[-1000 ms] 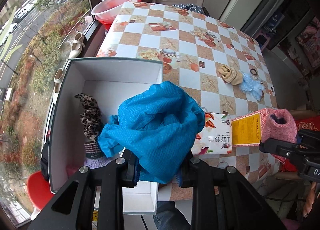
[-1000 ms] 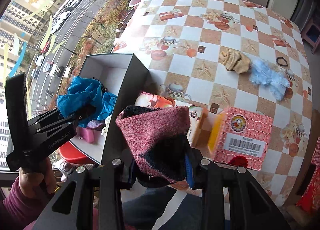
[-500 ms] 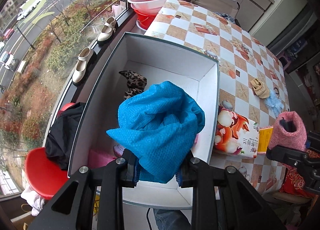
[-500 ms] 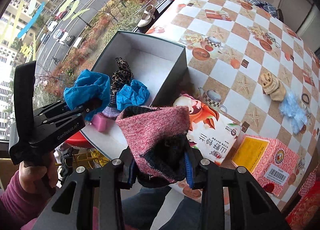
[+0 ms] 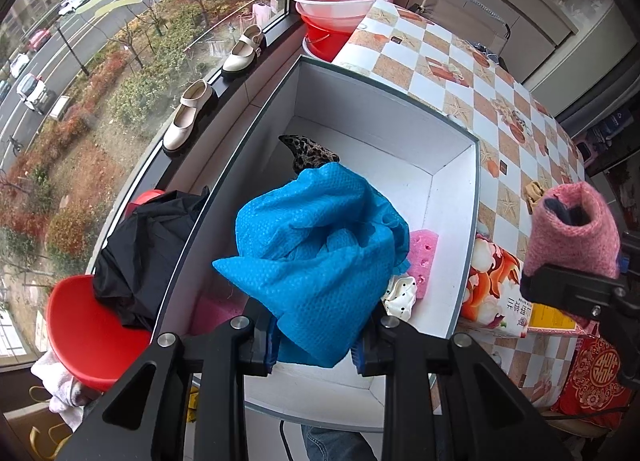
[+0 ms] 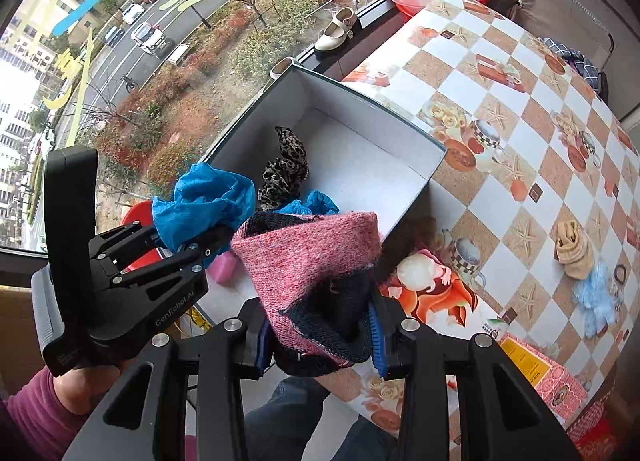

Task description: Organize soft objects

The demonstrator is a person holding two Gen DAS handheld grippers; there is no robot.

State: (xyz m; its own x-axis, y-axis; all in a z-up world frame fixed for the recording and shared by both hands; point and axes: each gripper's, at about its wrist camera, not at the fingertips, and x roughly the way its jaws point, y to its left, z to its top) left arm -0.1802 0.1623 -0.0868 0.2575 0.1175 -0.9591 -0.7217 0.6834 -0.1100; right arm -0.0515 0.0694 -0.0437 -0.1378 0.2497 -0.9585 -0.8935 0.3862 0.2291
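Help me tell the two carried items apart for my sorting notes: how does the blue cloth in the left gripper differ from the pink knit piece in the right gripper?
The blue cloth is thin, dimpled and crumpled loose; the pink knit piece is thick, fuzzy and folded, with a dark navy inside. The blue cloth hangs over the open white box; the pink knit piece sits beside the box's edge. Both are soft and clamped between gripper pads.

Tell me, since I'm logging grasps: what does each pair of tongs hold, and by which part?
Left tongs: blue cloth, pinched at its lower bunched end. Right tongs: pink knit sock, gripped at its dark lower end.
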